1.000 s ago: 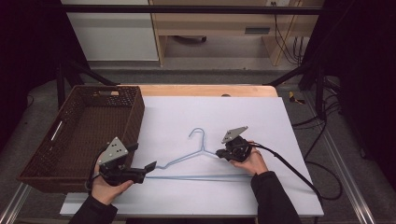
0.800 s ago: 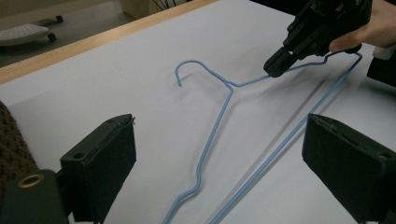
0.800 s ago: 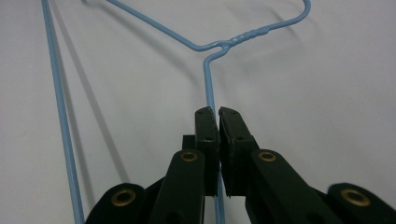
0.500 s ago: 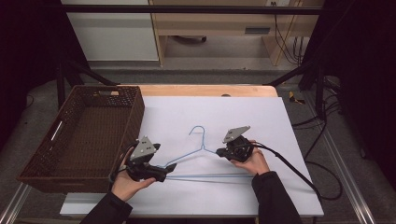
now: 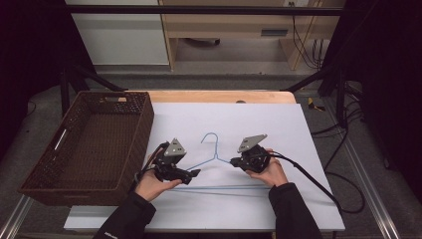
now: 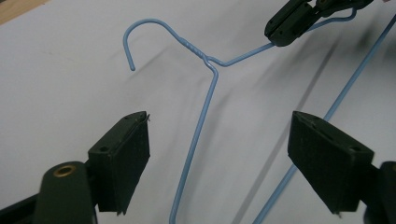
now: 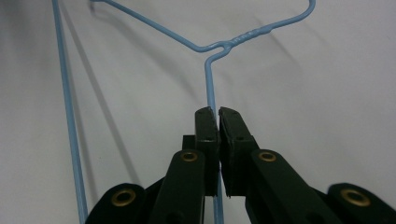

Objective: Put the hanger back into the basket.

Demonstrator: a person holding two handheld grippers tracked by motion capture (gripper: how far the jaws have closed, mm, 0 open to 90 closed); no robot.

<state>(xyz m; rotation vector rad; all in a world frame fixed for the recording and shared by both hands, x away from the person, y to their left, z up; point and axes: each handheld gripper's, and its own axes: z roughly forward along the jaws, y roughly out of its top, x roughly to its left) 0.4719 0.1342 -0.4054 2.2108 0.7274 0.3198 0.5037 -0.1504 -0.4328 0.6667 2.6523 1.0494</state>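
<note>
Both hands low: right hand-held gripper (image 7: 218, 116) pinches hanger (image 7: 208, 84), left hand-held gripper (image 6: 217, 158) spread.

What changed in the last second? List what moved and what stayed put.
The left gripper moved right from beside the brown wicker basket to the thin blue wire hanger, its jaws open astride the hanger's left arm. The right gripper stayed shut on the hanger's right arm; hanger and basket stayed put.

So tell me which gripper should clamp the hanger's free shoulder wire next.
Left. The left gripper is open with the blue hanger's shoulder wire running between its jaws, while the right gripper is already shut on the other shoulder.
</note>
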